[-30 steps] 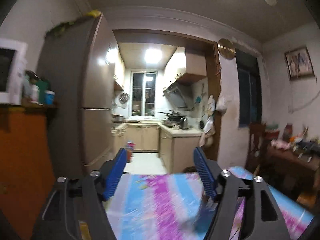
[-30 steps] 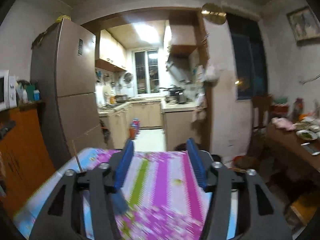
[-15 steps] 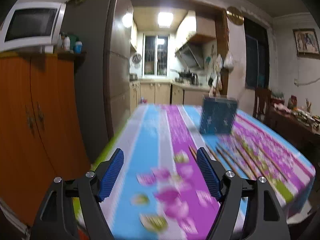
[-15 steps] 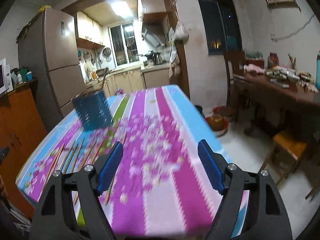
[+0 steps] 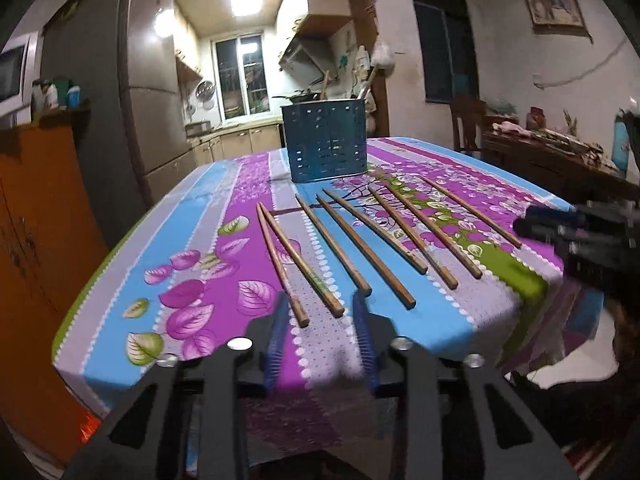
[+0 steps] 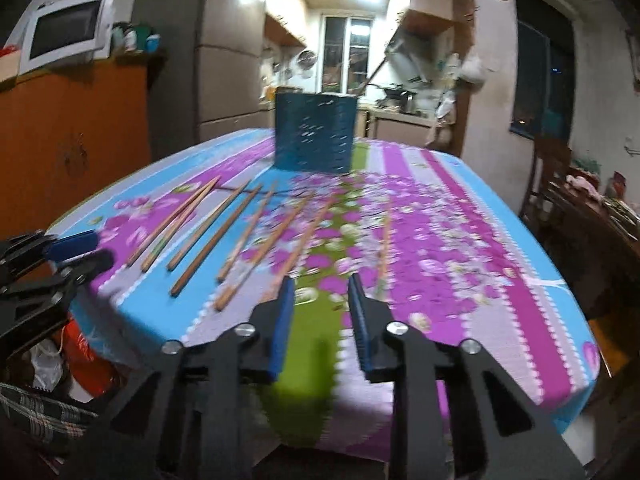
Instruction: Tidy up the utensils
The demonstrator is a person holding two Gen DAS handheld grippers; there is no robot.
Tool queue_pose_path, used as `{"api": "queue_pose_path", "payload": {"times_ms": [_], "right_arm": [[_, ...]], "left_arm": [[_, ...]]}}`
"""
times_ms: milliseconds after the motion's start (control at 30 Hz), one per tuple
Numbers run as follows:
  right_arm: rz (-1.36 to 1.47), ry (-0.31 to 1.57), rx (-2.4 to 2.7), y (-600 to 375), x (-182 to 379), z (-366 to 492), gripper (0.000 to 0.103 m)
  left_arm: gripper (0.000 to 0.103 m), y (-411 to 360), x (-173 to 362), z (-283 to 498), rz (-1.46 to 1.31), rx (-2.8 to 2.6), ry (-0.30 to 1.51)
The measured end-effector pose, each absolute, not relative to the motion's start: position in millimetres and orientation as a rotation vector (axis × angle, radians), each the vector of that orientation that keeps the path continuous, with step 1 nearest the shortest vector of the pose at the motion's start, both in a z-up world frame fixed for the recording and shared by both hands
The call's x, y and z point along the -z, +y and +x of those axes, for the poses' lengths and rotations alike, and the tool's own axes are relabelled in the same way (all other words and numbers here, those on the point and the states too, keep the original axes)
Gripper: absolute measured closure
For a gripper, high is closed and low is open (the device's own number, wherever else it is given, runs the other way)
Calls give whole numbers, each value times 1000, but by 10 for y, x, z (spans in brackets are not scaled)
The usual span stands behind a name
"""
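- Chopsticks [image 5: 340, 240] are lying fanned just ahead of the left tongs [image 5: 320, 312], crowding that lane.
- A holder [image 5: 325, 140] is standing beyond them, blocking the far end.
- Bare tablecloth [image 6: 480, 240] is stretching right of the right tongs [image 6: 320, 292].

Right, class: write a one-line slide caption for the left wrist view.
Closing empty left claw nears wooden chopsticks before a blue holder.

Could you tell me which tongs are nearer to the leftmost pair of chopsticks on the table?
Left. The left tongs are closing just short of that pair's near ends, nothing between them. The right tongs are off to the pair's right, by the rightmost chopstick.
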State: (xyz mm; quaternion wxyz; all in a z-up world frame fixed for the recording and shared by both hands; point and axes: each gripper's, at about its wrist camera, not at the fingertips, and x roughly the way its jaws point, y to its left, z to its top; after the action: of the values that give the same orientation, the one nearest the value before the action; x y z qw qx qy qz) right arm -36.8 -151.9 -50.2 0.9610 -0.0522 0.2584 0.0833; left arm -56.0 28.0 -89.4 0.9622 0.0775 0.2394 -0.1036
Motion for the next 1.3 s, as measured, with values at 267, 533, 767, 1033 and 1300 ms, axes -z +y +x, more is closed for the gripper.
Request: {"api": "queue_pose_path", "payload": {"times_ms": [267,533,767,1033,1300], "right_arm": [[-106,573,-205,-1351,627,-332,81],[-80,588,-229,-1348,668,-271,81],[-65,599,-247,-1301,719,-224,81],[-79,593,-219,-1246,784,-184,82],[-7,585,-191,-1340,787,-211,97]], "left_arm": [[84,54,1043,-409,179,182,509],[84,36,1122,-275,159,146,522],[83,48,1148,-267,136,135,501],[84,65,1154,-308,122,131,490],[92,67,1150,-315,111,131,490]]}}
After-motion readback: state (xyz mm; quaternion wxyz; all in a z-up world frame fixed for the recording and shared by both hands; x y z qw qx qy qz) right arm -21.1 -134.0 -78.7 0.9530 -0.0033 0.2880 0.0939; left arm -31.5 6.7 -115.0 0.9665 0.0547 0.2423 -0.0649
